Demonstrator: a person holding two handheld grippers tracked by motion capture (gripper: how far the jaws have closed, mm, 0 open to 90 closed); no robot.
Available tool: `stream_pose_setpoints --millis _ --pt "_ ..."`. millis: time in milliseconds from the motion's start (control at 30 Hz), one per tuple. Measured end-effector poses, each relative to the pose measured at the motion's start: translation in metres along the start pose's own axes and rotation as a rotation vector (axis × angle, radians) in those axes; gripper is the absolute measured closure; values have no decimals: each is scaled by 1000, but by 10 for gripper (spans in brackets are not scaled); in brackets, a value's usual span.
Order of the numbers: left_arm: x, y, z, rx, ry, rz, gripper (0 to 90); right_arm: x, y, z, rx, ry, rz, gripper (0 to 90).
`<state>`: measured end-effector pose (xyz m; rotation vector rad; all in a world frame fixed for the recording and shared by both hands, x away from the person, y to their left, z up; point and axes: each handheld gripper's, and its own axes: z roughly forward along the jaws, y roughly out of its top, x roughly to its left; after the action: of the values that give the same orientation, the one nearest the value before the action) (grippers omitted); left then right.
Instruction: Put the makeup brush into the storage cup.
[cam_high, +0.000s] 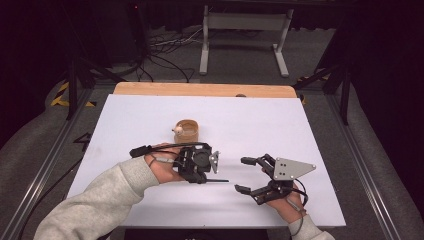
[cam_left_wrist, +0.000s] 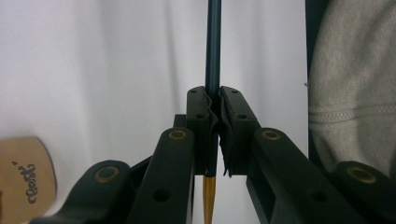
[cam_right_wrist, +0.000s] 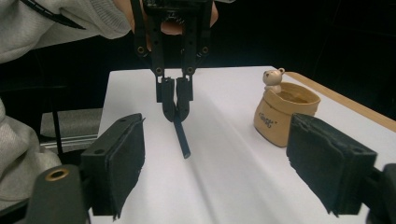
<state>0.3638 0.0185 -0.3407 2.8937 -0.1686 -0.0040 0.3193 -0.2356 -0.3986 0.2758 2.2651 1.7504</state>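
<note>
A thin dark pencil with a gold-coloured end lies level just above the white table, pinched between the pads of my left gripper. In the left gripper view the pencil runs straight out from the shut left gripper. My right gripper stands open to the right of the pencil's free tip, facing it, with nothing between its fingers. The right gripper view looks between its wide-set right gripper pads at the pencil hanging from the left gripper.
A small tan pot with a little bear figure on its rim stands behind the left hand. The white sheet covers the table, with a wooden edge at the far side. A grey sleeve is close by.
</note>
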Motion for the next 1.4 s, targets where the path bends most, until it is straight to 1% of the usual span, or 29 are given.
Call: stream_pose_setpoints --millis 33,100,133,333,433,467,500,533,600,733,867,967,1000,1100,1200,1233,1400 --pt "-1 1 0 -3 -3 -2 830 0 0 1 5 5 -1 220" --pt "-1 2 0 -2 -5 7 830 0 0 5 15 17 -1 244" --pt "-1 2 0 -2 -5 3 830 0 0 7 22 22 -2 258" --pt "-2 3 0 1 -3 20 830 1 0 17 62 62 -9 341" --pt "-3 4 0 -10 -6 15 831 1 -1 20 73 71 -11 359" --pt "-3 5 -1 -10 -11 23 830 1 -1 24 83 86 -11 383" --pt "-4 5 -1 -10 -10 22 830 2 -1 26 87 89 -11 394" --pt "-4 6 -1 -8 -11 30 830 2 -1 27 91 97 -13 406" --pt "-5 6 -2 -11 -11 29 830 3 -2 30 90 107 -12 434" --pt "-5 6 -1 -15 -15 26 830 4 -2 36 110 126 -13 481" --pt "-6 6 -1 -11 -15 29 830 4 -3 39 123 132 -11 511" --pt "-6 6 0 -6 -17 33 831 5 -4 41 136 145 -13 559" --pt "-6 6 0 -1 -15 41 831 5 -4 42 140 148 -17 573" --pt "-6 7 0 1 -16 42 831 6 -4 43 149 159 -23 631" --pt "-5 7 0 -2 -17 42 831 7 -4 44 154 162 -27 652" --pt "-6 7 0 -2 -17 36 831 7 -4 44 156 165 -27 670" --pt "-6 8 1 -3 -20 40 831 8 -4 45 164 177 -26 747"
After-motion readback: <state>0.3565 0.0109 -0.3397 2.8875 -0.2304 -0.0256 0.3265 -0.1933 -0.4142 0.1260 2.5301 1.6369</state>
